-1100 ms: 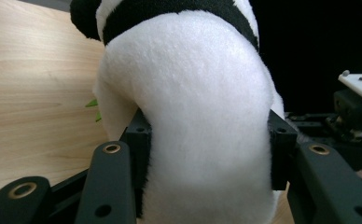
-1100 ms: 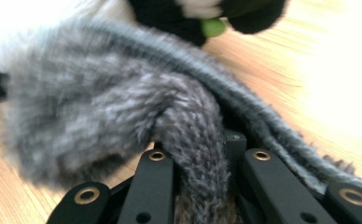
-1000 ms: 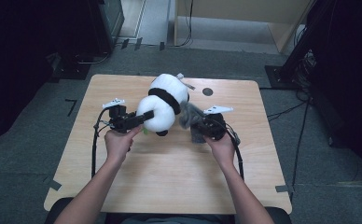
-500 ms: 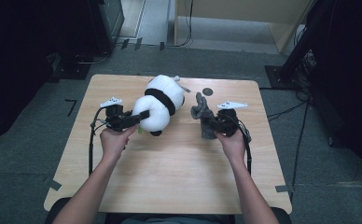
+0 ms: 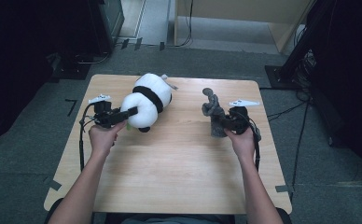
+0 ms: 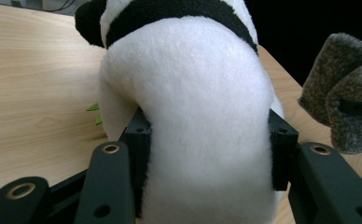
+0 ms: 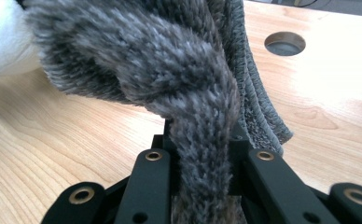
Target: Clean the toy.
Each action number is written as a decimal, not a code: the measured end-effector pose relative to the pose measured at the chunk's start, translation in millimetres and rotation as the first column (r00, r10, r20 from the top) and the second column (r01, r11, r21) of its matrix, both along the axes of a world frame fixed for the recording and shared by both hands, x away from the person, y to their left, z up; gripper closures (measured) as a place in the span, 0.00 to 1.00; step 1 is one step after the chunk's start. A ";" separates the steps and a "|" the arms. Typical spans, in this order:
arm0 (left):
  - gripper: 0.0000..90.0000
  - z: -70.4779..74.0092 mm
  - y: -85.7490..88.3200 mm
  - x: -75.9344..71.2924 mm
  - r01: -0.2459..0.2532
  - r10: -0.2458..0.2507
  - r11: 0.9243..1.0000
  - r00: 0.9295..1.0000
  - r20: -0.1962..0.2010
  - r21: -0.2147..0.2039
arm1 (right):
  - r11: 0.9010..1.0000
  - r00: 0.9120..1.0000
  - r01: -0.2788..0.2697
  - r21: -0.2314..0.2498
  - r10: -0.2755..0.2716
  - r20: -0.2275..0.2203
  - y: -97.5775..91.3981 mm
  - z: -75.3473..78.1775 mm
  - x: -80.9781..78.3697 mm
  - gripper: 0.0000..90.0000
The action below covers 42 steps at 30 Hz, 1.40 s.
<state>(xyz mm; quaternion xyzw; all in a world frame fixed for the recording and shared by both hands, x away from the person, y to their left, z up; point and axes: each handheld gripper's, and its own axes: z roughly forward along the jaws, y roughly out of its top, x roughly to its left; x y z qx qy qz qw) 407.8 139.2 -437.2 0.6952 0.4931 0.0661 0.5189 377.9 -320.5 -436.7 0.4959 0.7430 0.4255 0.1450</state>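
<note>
A white and black panda plush (image 5: pixel 147 101) lies on the wooden table (image 5: pixel 170 172), left of centre. My left gripper (image 5: pixel 131 112) is shut on its white lower body (image 6: pixel 202 121), the pads pressing in from both sides. A grey fuzzy cloth (image 5: pixel 212 114), twisted and bunched, hangs from my right gripper (image 5: pixel 219 121) at the right of the table. In the right gripper view the jaws pinch a strand of that cloth (image 7: pixel 202 154). The cloth (image 6: pixel 344 93) also shows at the right edge of the left gripper view.
A round hole (image 7: pixel 285 43) is cut in the tabletop beyond the cloth. A small green scrap (image 6: pixel 94 108) lies by the plush. Dark equipment (image 5: pixel 100 23) stands on the floor around the table.
The two hands have drawn apart. The right gripper carried the grey cloth to the right, away from the plush. The left gripper moved the plush a little to the left.
</note>
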 end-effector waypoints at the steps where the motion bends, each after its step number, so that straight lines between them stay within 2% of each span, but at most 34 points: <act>1: 0.56 0.6 1.8 0.4 -0.007 0.007 1.000 1.000 0.001 0.016 | 1.000 1.000 -0.004 -0.005 0.004 0.005 -1.5 0.6 0.3 0.87; 6: 0.55 -1.8 10.9 3.5 -0.024 0.023 0.999 1.000 0.009 0.036 | 1.000 1.000 0.022 -0.008 -0.022 0.008 -13.1 2.9 1.0 0.87; 13: 0.55 -7.6 19.7 8.7 -0.037 0.036 0.997 0.999 0.018 0.072 | 0.998 0.998 0.062 -0.010 -0.062 -0.017 -31.7 -2.3 3.0 0.86; 15: 0.55 -10.3 23.2 10.3 -0.035 0.035 0.998 0.999 0.012 0.055 | 0.997 0.997 0.073 -0.014 -0.074 -0.024 -36.0 -5.8 4.3 0.86; 18: 0.55 -12.8 26.1 12.1 -0.039 0.038 0.997 0.999 0.015 0.059 | 0.997 0.997 0.074 -0.032 -0.075 -0.034 -37.9 -11.8 7.2 0.86; 23: 0.54 -16.7 31.5 14.4 -0.055 0.055 0.994 0.998 0.011 0.098 | 0.995 0.995 0.080 -0.060 -0.083 -0.051 -40.8 -20.6 11.0 0.86; 25: 0.52 -21.1 30.9 15.3 -0.057 0.054 0.987 0.998 0.021 0.149 | 0.994 0.994 0.087 -0.062 -0.091 -0.060 -43.7 -24.8 12.9 0.86; 27: 0.51 -24.8 29.8 16.0 -0.048 0.044 0.983 0.999 0.030 0.178 | 0.994 0.993 0.094 -0.057 -0.098 -0.068 -47.0 -30.1 14.8 0.86; 31: 0.49 -28.3 31.3 17.6 -0.046 0.042 0.984 0.999 0.030 0.174 | 0.992 0.989 0.109 -0.067 -0.114 -0.092 -54.0 -43.1 18.3 0.86; 35: 0.45 -31.1 33.4 18.4 -0.041 0.034 0.983 0.999 0.040 0.178 | 0.992 0.986 0.121 -0.045 -0.126 -0.112 -59.7 -51.6 21.9 0.85; 39: 0.41 -32.5 34.0 19.1 -0.035 0.027 0.983 0.999 0.047 0.178 | 0.990 0.984 0.126 -0.071 -0.133 -0.115 -60.2 -57.7 24.4 0.83; 42: 0.36 -34.1 35.4 20.2 -0.034 0.026 0.985 0.998 0.048 0.171 | 0.989 0.983 0.131 -0.068 -0.139 -0.122 -61.7 -62.3 26.6 0.82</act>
